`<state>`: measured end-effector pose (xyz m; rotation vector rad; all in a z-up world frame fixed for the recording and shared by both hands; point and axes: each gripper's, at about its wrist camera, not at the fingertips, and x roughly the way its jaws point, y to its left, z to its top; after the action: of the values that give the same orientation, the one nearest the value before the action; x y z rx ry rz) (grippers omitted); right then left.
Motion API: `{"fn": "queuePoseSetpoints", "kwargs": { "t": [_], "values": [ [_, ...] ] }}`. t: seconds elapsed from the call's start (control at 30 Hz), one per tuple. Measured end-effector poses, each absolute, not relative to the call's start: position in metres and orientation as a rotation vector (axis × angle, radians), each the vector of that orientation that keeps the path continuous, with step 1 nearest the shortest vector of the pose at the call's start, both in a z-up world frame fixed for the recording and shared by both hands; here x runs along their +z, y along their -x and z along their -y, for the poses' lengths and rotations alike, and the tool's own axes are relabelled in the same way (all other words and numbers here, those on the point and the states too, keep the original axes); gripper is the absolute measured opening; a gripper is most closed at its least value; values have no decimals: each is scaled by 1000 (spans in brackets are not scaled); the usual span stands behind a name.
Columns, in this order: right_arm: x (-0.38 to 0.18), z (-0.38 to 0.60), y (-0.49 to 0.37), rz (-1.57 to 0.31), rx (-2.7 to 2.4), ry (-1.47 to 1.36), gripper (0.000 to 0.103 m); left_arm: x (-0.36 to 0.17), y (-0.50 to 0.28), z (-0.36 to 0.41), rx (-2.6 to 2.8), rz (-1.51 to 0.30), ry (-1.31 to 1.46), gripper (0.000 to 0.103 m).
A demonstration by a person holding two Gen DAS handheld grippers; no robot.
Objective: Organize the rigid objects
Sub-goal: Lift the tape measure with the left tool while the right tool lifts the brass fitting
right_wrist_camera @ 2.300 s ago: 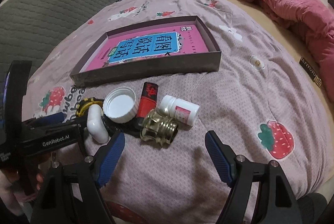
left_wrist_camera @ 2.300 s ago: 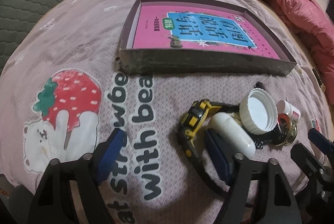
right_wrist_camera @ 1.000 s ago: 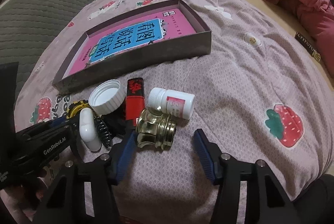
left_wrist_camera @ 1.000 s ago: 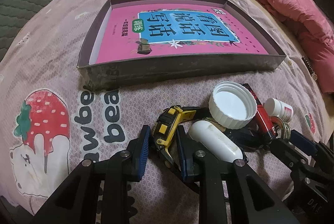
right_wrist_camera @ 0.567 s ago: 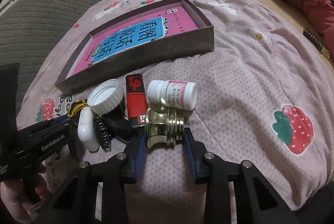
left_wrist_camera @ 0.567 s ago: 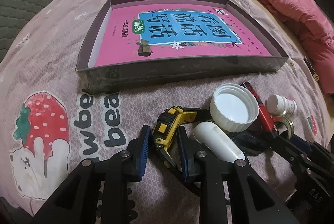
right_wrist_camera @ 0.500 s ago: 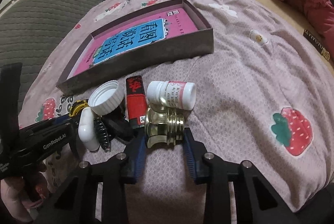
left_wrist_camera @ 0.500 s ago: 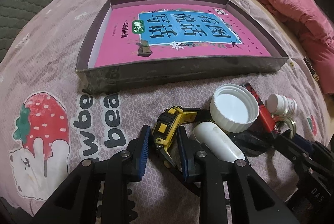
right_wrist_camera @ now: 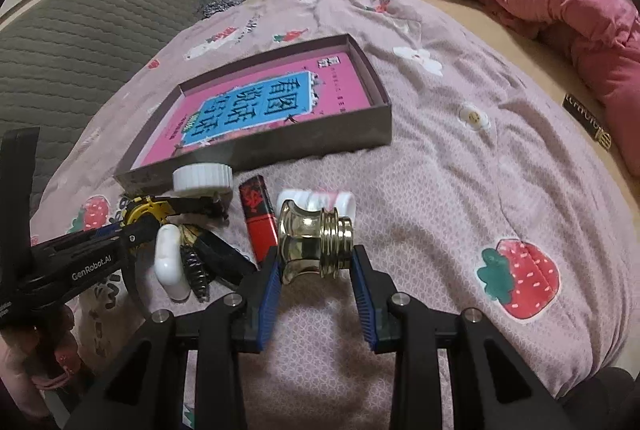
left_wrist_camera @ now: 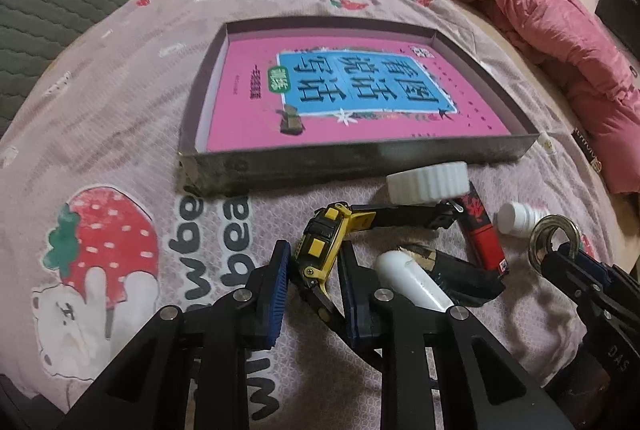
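on bedspread [right_wrist_camera: 460,189]: left tool [left_wrist_camera: 314,270] grips watch [left_wrist_camera: 320,246] (yellow); right tool [right_wrist_camera: 314,274] grips brass fitting [right_wrist_camera: 316,242].

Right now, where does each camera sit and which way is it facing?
Left wrist: behind the left tool, facing the box across the bedspread; its fingers clamp a yellow watch.
Right wrist: behind the right tool, same heading; fingers clamp a brass fitting, left tool visible.
Shared: box, white cap, red lighter.
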<state>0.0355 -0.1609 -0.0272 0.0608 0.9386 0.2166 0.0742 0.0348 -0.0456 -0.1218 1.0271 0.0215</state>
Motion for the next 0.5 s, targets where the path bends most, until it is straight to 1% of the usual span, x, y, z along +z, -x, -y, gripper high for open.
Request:
{"fn": "queuePoseSetpoints", "kwargs": {
  "t": [0.5],
  "values": [
    [-15, 148, -27, -892, 274, -27, 34, -23, -62, -44, 24, -983, 148, 24]
  ]
}}
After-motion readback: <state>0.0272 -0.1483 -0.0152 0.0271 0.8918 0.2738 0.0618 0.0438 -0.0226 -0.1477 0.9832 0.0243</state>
